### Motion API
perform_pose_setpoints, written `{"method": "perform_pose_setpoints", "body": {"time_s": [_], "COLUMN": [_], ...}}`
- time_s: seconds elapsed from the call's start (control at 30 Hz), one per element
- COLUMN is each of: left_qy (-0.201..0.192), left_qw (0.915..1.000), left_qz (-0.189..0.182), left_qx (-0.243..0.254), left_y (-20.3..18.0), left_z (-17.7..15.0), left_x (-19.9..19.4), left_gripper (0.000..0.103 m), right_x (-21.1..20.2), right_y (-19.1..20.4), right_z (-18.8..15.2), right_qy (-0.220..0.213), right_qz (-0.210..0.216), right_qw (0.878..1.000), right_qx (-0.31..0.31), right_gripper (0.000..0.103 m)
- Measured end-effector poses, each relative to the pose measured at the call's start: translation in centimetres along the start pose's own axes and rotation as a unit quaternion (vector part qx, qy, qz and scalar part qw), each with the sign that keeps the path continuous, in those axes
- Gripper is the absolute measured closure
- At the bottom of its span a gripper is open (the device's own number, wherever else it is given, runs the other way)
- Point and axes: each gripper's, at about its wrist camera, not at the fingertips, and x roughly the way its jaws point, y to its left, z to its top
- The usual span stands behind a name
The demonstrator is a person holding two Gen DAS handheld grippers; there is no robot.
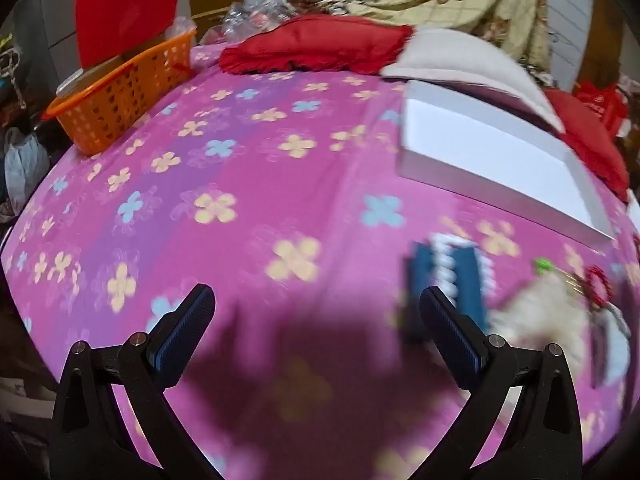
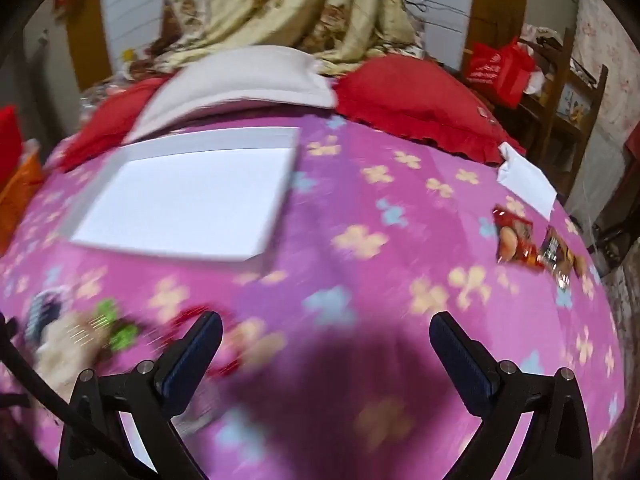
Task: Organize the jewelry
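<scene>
Both black two-finger grippers, left gripper (image 1: 318,312) and right gripper (image 2: 326,340), hover wide and empty over a pink flowered bedsheet (image 1: 248,168), seemingly approaching the blurred jewelry pile (image 1: 520,304) to fill the shallow white box (image 2: 188,196).

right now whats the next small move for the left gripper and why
Probably ease the left gripper rightward over the blue card with the white bead necklace: its jaws are wide open and empty, the jewelry pile lies just right of them, and the white tray beyond looks empty.
</scene>
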Motion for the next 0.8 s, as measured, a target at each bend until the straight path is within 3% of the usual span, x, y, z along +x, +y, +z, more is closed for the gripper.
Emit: {"method": "perform_pose_setpoints", "body": {"time_s": [0.23,0.37,0.8], "left_qy": [-0.012,-0.012,-0.056], "left_qw": [0.9994,0.9988,0.9971], "left_qz": [-0.021,-0.044,-0.047], "left_qx": [0.027,0.016,0.021], "left_y": [-3.7,-4.6,-5.5], "left_z": [-1.4,-1.6,-2.1], "left_x": [-4.9,-7.7,-13.9], "left_gripper": [0.001,0.001,0.001], "right_x": [-5.6,-7.9,-13.5], "right_y": [5.9,8.6,8.6], "right_z": [-3.2,-4.3,-5.2], "right_qy": [-0.019,-0.025,-0.070], "right_qz": [0.063,0.073,0.074], "right_qw": [0.998,0.997,0.995], "right_qx": [0.010,-0.004,0.002], "right_gripper": [0.000,0.000,0.000]}}
